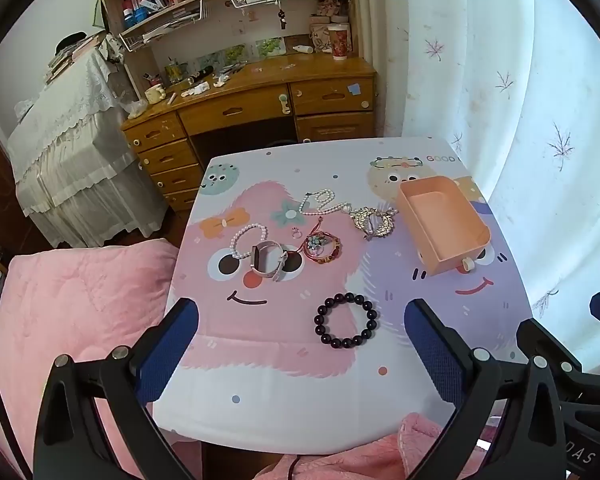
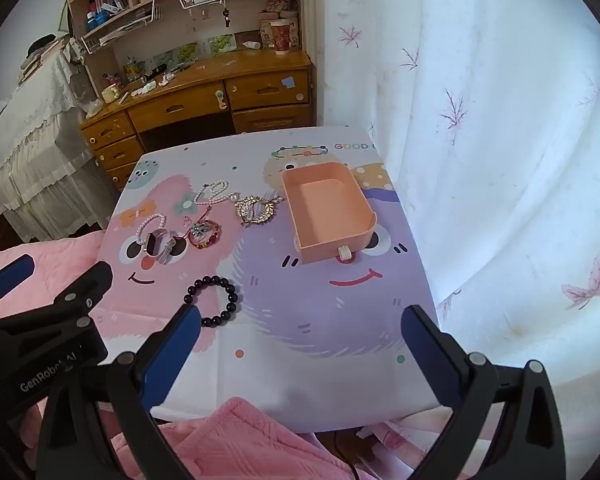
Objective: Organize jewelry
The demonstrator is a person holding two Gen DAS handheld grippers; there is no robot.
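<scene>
On the cartoon-print table lie a dark bead bracelet (image 1: 346,321) (image 2: 216,296), a watch (image 1: 269,260) (image 2: 161,245), a white pearl bracelet (image 1: 249,240) (image 2: 151,227), a red charm bracelet (image 1: 321,246) (image 2: 204,234), a small ring (image 1: 296,233), a pearl necklace (image 1: 326,202) (image 2: 216,193) and a gold brooch (image 1: 374,220) (image 2: 257,209). An empty peach drawer box (image 1: 444,224) (image 2: 330,210) stands to their right. My left gripper (image 1: 302,344) is open above the near table edge, before the bead bracelet. My right gripper (image 2: 300,340) is open and empty, nearer the box side.
A wooden desk with shelves (image 1: 256,92) (image 2: 204,84) stands behind the table. A white curtain (image 1: 520,80) (image 2: 500,120) hangs on the right. A pink blanket (image 1: 72,320) (image 2: 240,440) lies at the left and near edge. A lace-covered furniture piece (image 1: 72,152) is far left.
</scene>
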